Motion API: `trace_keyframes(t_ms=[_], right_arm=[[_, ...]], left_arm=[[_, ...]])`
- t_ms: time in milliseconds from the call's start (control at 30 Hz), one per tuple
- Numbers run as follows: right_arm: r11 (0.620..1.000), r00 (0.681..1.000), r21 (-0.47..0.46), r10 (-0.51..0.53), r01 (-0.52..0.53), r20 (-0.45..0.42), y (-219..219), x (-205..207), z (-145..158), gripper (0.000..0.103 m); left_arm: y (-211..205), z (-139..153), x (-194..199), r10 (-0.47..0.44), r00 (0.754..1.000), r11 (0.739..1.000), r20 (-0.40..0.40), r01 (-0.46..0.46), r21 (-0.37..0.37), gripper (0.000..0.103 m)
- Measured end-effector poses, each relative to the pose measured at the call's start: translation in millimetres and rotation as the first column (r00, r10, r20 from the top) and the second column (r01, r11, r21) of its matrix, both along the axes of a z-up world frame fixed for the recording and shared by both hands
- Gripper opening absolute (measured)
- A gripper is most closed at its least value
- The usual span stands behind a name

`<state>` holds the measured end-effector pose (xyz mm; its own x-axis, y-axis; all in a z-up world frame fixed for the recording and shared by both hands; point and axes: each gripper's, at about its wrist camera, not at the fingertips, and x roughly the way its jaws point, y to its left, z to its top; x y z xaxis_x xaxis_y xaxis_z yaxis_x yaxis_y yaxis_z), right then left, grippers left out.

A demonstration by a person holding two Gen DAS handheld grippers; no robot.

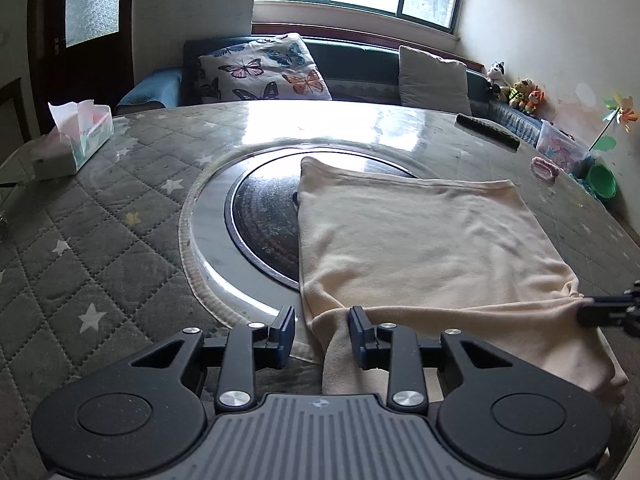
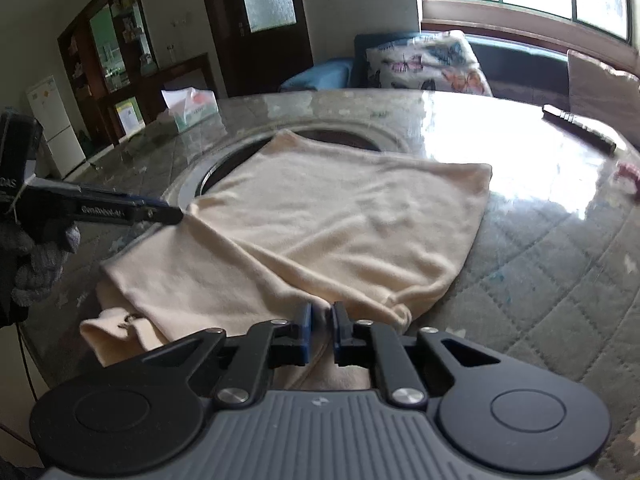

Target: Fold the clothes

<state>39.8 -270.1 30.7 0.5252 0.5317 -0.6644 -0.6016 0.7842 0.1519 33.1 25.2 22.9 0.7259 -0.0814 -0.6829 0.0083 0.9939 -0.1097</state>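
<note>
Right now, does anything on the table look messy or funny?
Yes. The cloth isn't flat: its near edge bunches up, and a loose end dangles off the table edge. It also half covers the round dark plate.

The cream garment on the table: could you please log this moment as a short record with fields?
garment: cream garment, partly folded, near edge bunched
surface: quilted star-pattern table cover under a clear sheet
left gripper: fingers apart at the garment's near left corner, not pinching
right gripper: fingers shut on the near edge
nearby: tissue box, remote
</note>
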Motion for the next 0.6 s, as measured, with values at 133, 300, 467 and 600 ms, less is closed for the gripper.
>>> trace_keyframes(t_ms=[133, 300, 467, 600], right_arm=[[1.0, 1.0, 0.003, -0.03, 0.03, 0.004, -2, 4, 1, 0.008], [0.999, 0.999, -0.015, -0.043, 0.043, -0.009, -5, 7, -4, 0.011], [0.999, 0.999, -0.031, 0.042, -0.041, 0.034, 0, -5, 13, 0.013], [0.985, 0.986, -0.07, 0.162, -0.16, 0.026, 14, -16, 13, 0.013]], left_arm=[[0, -2, 0, 0.008, 1.0, 1.0, 0.0, -0.008, -0.001, 0.034], [1, 5, -5, -0.001, 1.0, 1.0, 0.015, 0.001, 0.013, 0.034], [-8, 22, -21, -0.07, 0.995, 0.997, 0.067, 0.068, 0.046, 0.033], [-24, 25, -34, -0.171, 0.982, 0.983, 0.074, 0.165, 0.084, 0.033]])
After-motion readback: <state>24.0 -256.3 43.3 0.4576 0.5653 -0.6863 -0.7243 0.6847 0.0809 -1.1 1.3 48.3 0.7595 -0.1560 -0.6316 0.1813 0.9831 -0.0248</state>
